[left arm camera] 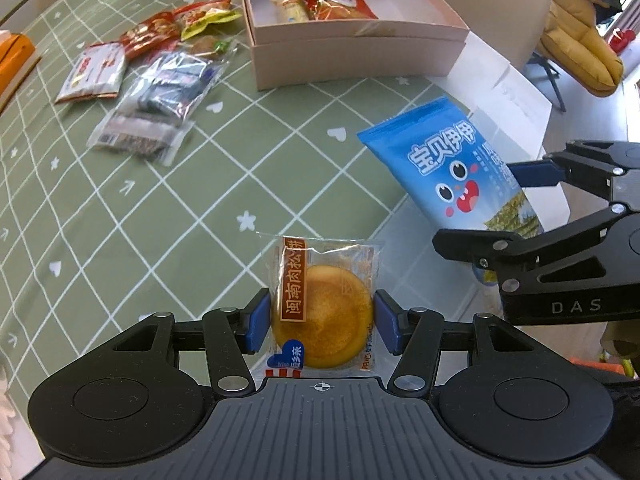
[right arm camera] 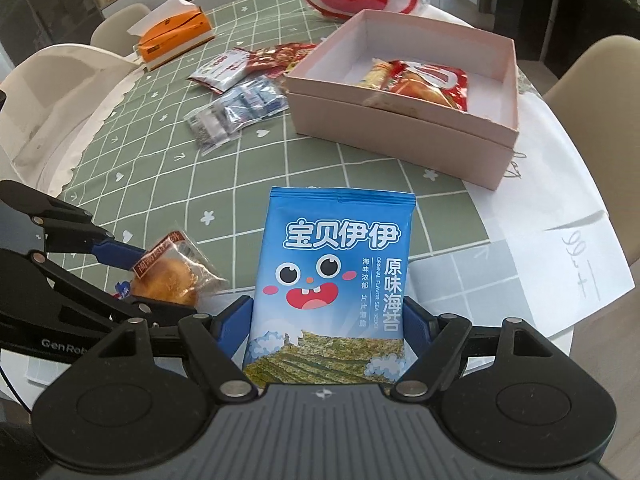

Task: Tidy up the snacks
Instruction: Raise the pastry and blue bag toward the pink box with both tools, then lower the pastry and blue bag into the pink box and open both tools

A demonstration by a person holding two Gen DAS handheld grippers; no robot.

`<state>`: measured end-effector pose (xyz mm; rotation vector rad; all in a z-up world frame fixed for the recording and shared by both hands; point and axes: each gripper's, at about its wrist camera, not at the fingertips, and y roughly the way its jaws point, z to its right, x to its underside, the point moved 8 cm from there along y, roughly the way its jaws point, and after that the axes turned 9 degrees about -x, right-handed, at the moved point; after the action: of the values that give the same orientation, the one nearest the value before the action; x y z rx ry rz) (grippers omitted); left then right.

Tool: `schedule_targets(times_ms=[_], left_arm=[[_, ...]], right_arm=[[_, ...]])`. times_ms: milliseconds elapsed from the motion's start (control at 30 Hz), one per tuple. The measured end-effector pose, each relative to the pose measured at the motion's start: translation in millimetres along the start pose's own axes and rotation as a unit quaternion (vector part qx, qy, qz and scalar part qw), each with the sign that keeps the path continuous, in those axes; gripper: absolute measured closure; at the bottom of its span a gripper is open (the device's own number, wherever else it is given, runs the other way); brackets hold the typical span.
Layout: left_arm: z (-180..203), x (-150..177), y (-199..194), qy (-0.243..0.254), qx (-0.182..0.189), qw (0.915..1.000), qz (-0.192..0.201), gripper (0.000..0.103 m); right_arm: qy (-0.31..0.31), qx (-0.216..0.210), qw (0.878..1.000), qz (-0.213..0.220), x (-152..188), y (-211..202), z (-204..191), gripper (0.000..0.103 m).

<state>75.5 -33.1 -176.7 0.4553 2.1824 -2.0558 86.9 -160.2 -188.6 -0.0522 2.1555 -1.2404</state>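
The left tongs (left arm camera: 322, 322) hold a clear-wrapped round golden cake (left arm camera: 322, 320), one blue pad pressed against each side of the wrapper, lifted above the green checked cloth (left arm camera: 120, 240) that covers the surface. The right tongs (right arm camera: 326, 330) grip a blue seaweed packet (right arm camera: 332, 280) by its lower part, the packet standing upright between the pads and likewise clear of the surface. The two held items sit just beside each other near the surface's front edge. A pink box (right arm camera: 400, 132), open at the top, rests toward the far right edge of the surface and contains a few wrapped snacks (right arm camera: 420, 84), among them a red packet. A loose cluster of further snack packets (left arm camera: 152, 80) lies on the cloth to the left of the box, apart from it. White paper sheets (right arm camera: 560, 240) lie along the right edge, partly under the box. An orange tissue box (right arm camera: 172, 36) stands at the far left edge.
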Motion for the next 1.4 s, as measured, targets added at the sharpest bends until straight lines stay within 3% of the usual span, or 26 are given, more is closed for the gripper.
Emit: schedule_targets(times_ms=[133,233,400,500,567,667,833,1033,1167,1300,1400], left_arm=[[-7.3,-26.5,-17.3,-0.026,0.023,0.9991,0.025,0.043],[-19.6,-73.5,-58.3,-0.045,0.037,0.994,0.093,0.043],[-25.9,-166.3,-124.4,-0.061,0.055,0.9697,0.23,0.043],[-17.0,-212.2,-114.5,-0.081,0.094,0.9567,0.263,0.043],[-7.1,-231.8,-81.8,-0.093,0.117,0.9548,0.257,0.043],[7.9,-246.9,-17.9,-0.109,0.129,0.9594,0.226,0.043],[18.5,-246.6,58.4,-0.083,0.119,0.9782,0.149,0.043],[-5.3,-233.3,50.0,-0.094,0.116,0.9708,0.188,0.043],[6.6,-227.0,52.0,-0.014,0.092,0.9801,0.175,0.043],[6.3,-224.0,55.4,-0.012,0.091,0.9816,0.167,0.043],[5.5,-222.9,48.5,0.004,0.102,0.9791,0.176,0.043]], right_arm=[[0.013,-0.021,0.999,0.029,-13.6,-18.2,6.2,0.026],[0.003,-0.01,0.995,0.098,-58.6,-65.3,20.4,0.026],[-0.034,0.059,0.975,0.214,-152.1,-153.4,43.7,0.026],[-0.046,0.081,0.965,0.245,-197.1,-172.2,53.5,0.025],[-0.036,0.092,0.965,0.242,-216.9,-165.1,66.1,0.025],[-0.008,0.094,0.97,0.225,-227.7,-140.8,84.5,0.025],[0.038,0.098,0.98,0.166,-219.9,-85.9,119.6,0.025],[0.044,0.088,0.989,0.114,-219.6,-23.2,132.0,0.025],[0.043,0.065,0.994,0.08,-228.5,23.1,125.9,0.025],[0.04,0.044,0.998,0.036,-231.2,57.2,116.0,0.025],[0.046,0.053,0.998,-0.003,-224.3,76.5,117.7,0.023]])
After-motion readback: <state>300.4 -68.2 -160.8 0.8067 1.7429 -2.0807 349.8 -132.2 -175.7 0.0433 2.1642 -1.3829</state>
